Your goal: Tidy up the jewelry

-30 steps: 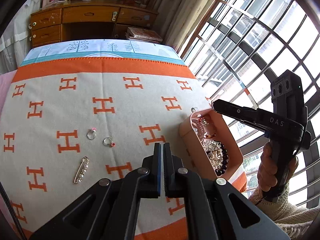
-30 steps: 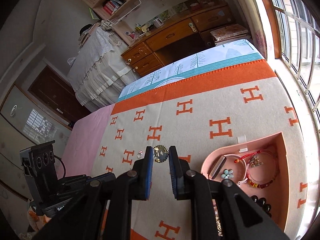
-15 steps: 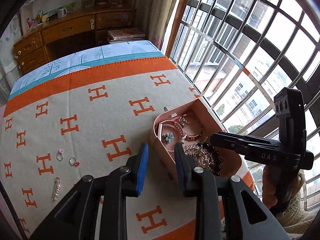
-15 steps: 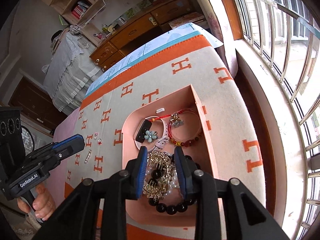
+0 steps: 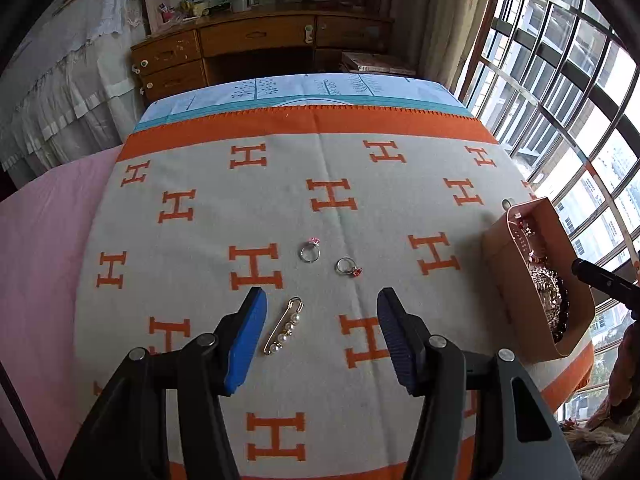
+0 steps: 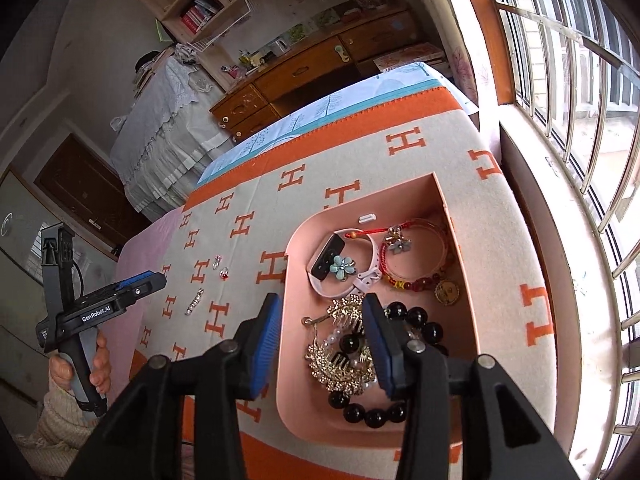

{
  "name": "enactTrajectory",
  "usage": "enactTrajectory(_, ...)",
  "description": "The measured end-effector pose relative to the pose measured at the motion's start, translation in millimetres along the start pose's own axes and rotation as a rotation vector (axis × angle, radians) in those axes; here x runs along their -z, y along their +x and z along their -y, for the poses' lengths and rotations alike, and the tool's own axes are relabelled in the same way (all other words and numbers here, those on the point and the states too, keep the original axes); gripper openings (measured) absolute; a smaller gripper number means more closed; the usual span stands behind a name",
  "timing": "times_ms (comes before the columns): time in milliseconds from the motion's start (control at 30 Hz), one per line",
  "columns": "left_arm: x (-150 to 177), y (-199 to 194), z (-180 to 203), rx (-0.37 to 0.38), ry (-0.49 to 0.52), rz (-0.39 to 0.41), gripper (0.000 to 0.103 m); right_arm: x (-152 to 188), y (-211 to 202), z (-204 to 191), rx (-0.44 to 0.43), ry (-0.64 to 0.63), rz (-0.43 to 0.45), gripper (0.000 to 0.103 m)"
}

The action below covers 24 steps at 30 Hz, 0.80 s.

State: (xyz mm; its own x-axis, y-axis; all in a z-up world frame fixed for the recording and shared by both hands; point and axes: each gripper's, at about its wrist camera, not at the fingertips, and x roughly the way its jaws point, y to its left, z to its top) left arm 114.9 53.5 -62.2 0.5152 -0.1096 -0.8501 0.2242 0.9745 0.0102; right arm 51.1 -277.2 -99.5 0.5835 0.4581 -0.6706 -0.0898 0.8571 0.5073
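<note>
A pink tray (image 6: 464,332) on the blanket's right side holds a gold comb (image 6: 344,344), black bead bracelet (image 6: 420,322), red bracelets and a flower clip. In the left wrist view the tray (image 5: 506,276) sits at far right. A pearl pin (image 5: 283,326) and two rings (image 5: 310,251) (image 5: 348,267) lie on the blanket. My left gripper (image 5: 320,334) is open and empty, hovering with the pin between its fingers' line of sight. My right gripper (image 6: 320,344) is open and empty above the comb in the tray.
The H-patterned orange blanket (image 5: 360,216) covers the bed. A barred window (image 6: 580,80) runs along the right. A wooden desk (image 5: 260,40) stands beyond the bed's far end. The left gripper also shows in the right wrist view (image 6: 132,286).
The right gripper carried the gold comb to the tray and opened, leaving it there. The left gripper opened wide and swung back over the pin and rings.
</note>
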Motion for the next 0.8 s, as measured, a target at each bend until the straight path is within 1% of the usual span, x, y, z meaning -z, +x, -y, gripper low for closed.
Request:
enactTrajectory(67,9,12,-3,-0.04,0.048,-0.032,0.055,1,2,-3,0.001,-0.016,-0.003,0.042)
enactTrajectory(133,17,26,-4,-0.072,0.096,-0.063,0.042,1,4,-4,-0.002,-0.022,-0.009,0.042)
enactTrajectory(167,19,36,-4,-0.08,0.111,-0.091,0.029,2,4,-4,-0.005,-0.023,-0.01,0.042)
enactTrajectory(200,21,45,-6,-0.074,0.117,-0.12,0.019,3,5,-4,-0.004,-0.024,-0.011,0.042)
enactTrajectory(233,22,51,-9,-0.063,0.114,-0.139,0.017,3,6,-4,0.0,-0.024,-0.013,0.042)
enactTrajectory(300,24,60,-14,-0.055,0.109,-0.153,0.015,4,8,-4,0.006,-0.024,-0.017,0.042)
enactTrajectory(333,23,59,-15,-0.049,0.112,-0.137,0.015,4,9,-4,0.01,-0.024,-0.019,0.042)
enactTrajectory(467,19,63,-19,-0.036,0.122,-0.136,0.015,6,16,-3,0.024,-0.024,-0.033,0.042)
enactTrajectory(533,18,64,-19,-0.031,0.129,-0.137,0.013,7,20,-2,0.029,-0.02,-0.043,0.042)
enactTrajectory(567,18,64,-18,-0.024,0.127,-0.141,0.01,7,22,-2,0.031,-0.018,-0.047,0.042)
enactTrajectory(600,17,64,-18,-0.019,0.122,-0.144,0.006,8,24,-2,0.033,-0.017,-0.051,0.042)
enactTrajectory(800,15,63,-20,0.01,0.073,-0.157,0.005,12,27,-2,0.031,-0.021,-0.052,0.042)
